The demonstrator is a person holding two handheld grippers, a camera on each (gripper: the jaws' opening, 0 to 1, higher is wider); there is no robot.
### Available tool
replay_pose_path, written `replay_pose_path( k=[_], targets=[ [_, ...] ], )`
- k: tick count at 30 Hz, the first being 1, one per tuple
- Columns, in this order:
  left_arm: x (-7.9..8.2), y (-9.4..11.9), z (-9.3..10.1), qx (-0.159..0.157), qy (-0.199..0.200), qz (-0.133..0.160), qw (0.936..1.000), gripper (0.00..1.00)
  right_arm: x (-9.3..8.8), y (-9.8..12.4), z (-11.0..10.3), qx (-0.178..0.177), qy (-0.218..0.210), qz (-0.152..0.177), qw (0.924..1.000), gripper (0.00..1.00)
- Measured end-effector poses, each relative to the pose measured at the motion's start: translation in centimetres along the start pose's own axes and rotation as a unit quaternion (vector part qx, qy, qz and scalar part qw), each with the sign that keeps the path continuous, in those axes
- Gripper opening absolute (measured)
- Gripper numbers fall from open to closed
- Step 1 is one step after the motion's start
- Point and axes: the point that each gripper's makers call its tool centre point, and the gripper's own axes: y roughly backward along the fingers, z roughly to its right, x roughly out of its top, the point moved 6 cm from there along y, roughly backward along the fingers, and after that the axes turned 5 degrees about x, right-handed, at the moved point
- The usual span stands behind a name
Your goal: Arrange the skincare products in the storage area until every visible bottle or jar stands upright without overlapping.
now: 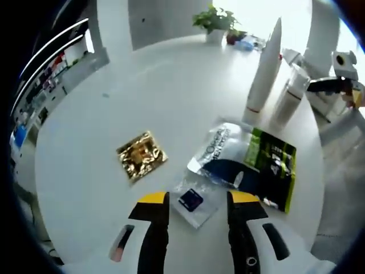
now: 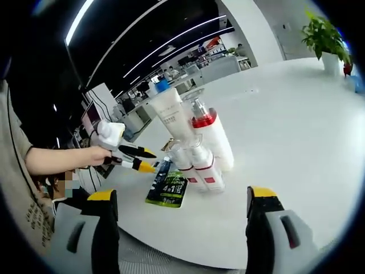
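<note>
My left claw (image 1: 195, 201) hangs open over a small clear sachet (image 1: 194, 201) lying flat on the table (image 1: 142, 97), beside a gold packet (image 1: 141, 155) and a green pouch (image 1: 272, 162); these look light, limp and slick, so I'd pinch an edge. My right claw (image 2: 184, 201) is open too, empty, facing the upright bottles (image 2: 206, 149), rigid but tippy, best gripped mid-body.
</note>
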Motion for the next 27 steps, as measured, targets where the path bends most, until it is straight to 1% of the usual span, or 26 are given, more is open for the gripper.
replay_pose_path(
  k=[5, 8, 10, 16, 21, 22, 24, 27],
  targets=[
    [-0.3, -0.8, -0.3, -0.003, 0.0, -0.016, 0.9999, 0.35, 0.1, 0.1, 0.1, -0.002, -0.006, 0.005, 1.0, 0.94],
    [-0.3, -0.7, -0.7, -0.005, 0.02, -0.019, 0.9996, 0.35, 0.1, 0.1, 0.2, -0.002, -0.008, 0.007, 0.9999, 0.94],
    [-0.4, -0.7, -0.9, -0.006, 0.022, -0.022, 0.9995, 0.34, 0.1, 0.1, 0.2, -0.002, -0.009, 0.007, 0.9999, 0.94],
    [-0.7, -0.5, -1.5, -0.002, 0.02, -0.03, 0.9994, 0.32, 0.0, 0.1, 0.2, -0.002, -0.009, 0.005, 0.9999, 0.94],
    [-1.0, -0.1, -2.2, 0.007, 0.011, -0.044, 0.9989, 0.32, 0.0, 0.1, 0.2, -0.001, -0.011, 0.005, 0.9999, 0.94],
    [-0.9, 0.0, -2.3, 0.007, 0.0, -0.046, 0.9989, 0.33, 0.0, 0.1, 0.2, -0.001, -0.011, 0.005, 0.9999, 0.94],
    [-0.6, 0.2, -2.2, 0.002, -0.035, -0.046, 0.9983, 0.38, 0.0, 0.1, 0.2, -0.001, -0.011, 0.005, 0.9999, 0.94],
    [-0.3, 0.3, -2.2, -0.006, -0.072, -0.052, 0.996, 0.45, 0.0, 0.1, 0.2, -0.001, -0.012, 0.005, 0.9999, 0.94]
  ],
)
